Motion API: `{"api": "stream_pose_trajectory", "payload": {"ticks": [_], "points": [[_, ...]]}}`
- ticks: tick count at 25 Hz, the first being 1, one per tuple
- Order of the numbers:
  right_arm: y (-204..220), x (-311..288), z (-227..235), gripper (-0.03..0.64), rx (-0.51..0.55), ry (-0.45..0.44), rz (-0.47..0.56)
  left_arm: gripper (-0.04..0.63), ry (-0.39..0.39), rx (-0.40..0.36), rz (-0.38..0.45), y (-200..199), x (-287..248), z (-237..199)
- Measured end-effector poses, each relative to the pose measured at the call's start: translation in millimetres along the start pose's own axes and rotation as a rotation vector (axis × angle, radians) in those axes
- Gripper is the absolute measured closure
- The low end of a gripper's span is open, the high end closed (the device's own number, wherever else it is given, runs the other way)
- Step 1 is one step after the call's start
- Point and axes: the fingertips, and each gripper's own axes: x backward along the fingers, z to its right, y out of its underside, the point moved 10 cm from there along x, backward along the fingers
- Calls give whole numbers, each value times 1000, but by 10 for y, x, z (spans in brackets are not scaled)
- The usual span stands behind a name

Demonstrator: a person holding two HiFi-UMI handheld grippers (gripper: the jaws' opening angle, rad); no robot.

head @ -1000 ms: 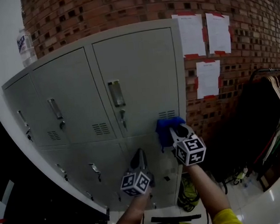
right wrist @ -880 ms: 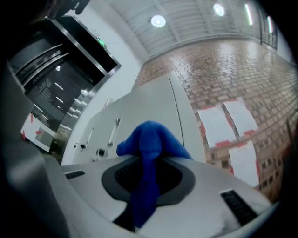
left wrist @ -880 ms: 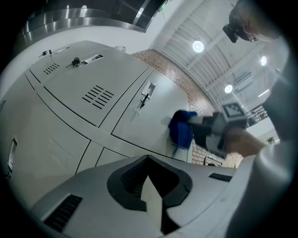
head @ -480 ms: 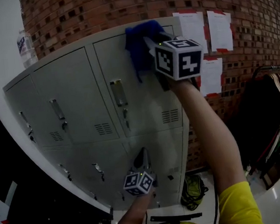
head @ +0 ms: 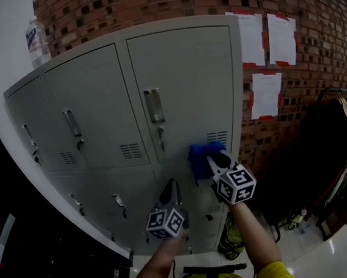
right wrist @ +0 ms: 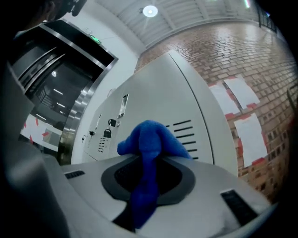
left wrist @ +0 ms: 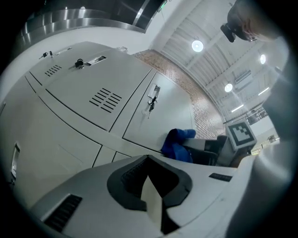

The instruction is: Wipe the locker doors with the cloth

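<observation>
Right hand-held gripper (head: 216, 160) clamps cloth (head: 201, 156) at locker door (head: 186, 85) lower-right edge; left hand-held gripper (head: 172, 189) closed, empty.

Reaching up and forward with the right forearm (head: 248, 232), bare below a yellow sleeve (head: 275, 273). Clamping the right claw (head: 215, 160) hard on a blue cloth (head: 201, 156), pinched deep in the throat and bunched over the tips. Holding the left claw (head: 171, 192) lower and just to the left, pointed much the same way, closed tight on itself. Carrying it on a bare left forearm (head: 161, 265), angled up from bottom centre. Showing the left marker cube (head: 166, 223) and the right marker cube (head: 235, 185) back toward the head.
</observation>
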Motion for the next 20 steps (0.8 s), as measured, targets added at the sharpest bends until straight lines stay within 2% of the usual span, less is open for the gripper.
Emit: {"api": "stream_pose_trajectory", "payload": {"ticks": [2,4,6,9,12,15,17,20], "points": [[-44,-11,-3,545,-6,-8,-2,603,-10,9,-1,40,40,-32],[-390,-78,-71,545,23,-38,36,603,-12,13,-6,69,75,-52],[-986,-208,-201,545,50,-89,118,603,-8,10,-15,80,92,-64],[-2140,-575,-434,545,75,-162,236,603,10,4,-21,74,85,-44],[-2980,-1016,-648,545,78,-205,237,603,19,4,-17,65,78,-9],[-3223,-1187,-792,545,119,-181,222,603,21,-5,-24,49,114,-29],[-3221,-1209,-845,543,164,-157,231,603,18,-18,-41,41,128,-92],[-3157,-1222,-872,543,178,-165,247,603,2,-17,-45,37,146,-185]]}}
